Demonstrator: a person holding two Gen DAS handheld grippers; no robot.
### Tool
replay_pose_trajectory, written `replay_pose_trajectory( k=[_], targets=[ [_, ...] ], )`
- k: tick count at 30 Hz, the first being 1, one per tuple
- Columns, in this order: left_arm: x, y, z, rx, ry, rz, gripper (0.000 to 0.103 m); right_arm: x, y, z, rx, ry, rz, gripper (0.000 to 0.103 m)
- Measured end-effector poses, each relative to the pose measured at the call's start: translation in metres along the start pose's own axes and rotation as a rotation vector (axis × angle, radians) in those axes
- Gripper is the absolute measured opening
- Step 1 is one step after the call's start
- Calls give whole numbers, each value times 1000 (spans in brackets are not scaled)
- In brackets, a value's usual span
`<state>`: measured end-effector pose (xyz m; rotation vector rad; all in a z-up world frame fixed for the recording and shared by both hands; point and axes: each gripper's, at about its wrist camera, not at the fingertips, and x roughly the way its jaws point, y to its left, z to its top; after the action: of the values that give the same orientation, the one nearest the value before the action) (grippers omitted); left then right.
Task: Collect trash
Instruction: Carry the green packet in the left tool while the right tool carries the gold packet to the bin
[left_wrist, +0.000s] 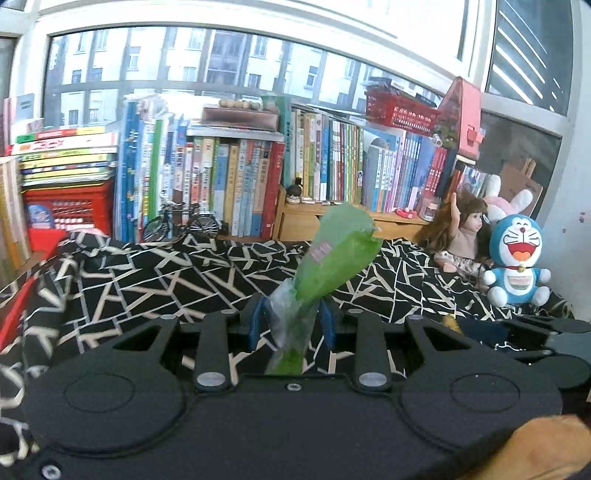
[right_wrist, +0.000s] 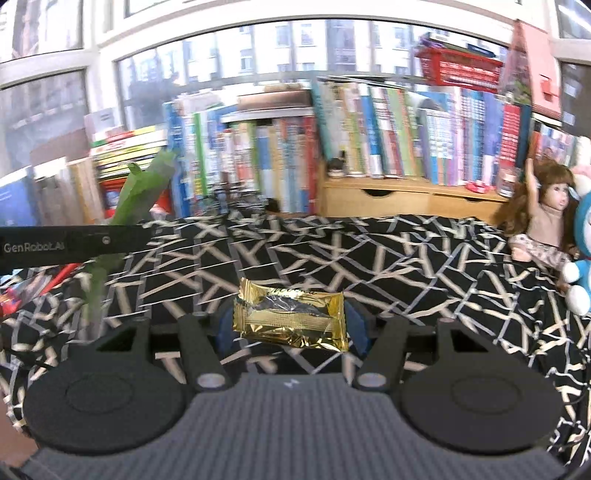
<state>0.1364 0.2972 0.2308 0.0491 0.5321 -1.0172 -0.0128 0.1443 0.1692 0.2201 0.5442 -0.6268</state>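
Left wrist view: your left tool (left_wrist: 291, 325) pinches a crinkly green wrapper (left_wrist: 332, 254), pointing to 12 o'clock. Your right tool (right_wrist: 291, 325) grips a shiny gold foil packet (right_wrist: 291, 319) crosswise over the patterned cloth (right_wrist: 406, 258).

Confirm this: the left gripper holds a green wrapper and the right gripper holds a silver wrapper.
Wrong on one point: the right gripper holds a gold wrapper, not silver, as the right wrist view shows. The left gripper does hold a green wrapper.
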Motion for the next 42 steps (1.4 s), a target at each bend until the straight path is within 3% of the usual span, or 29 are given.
replay_pose_trajectory(
  k=[9, 25, 36, 42],
  targets=[
    [-85, 22, -33, -39, -62, 74, 29, -39, 60, -17, -84, -28, 80, 62],
    [-210, 44, -93, -64, -107, 178, 29, -99, 121, -59, -128, -31, 164, 62],
    [-257, 75, -138, -117, -65, 262, 29, -104, 170, -89, -207, 27, 256, 61],
    [-259, 91, -173, -152, 9, 307, 29, -98, 196, -109, -268, 84, 322, 61]
  ],
)
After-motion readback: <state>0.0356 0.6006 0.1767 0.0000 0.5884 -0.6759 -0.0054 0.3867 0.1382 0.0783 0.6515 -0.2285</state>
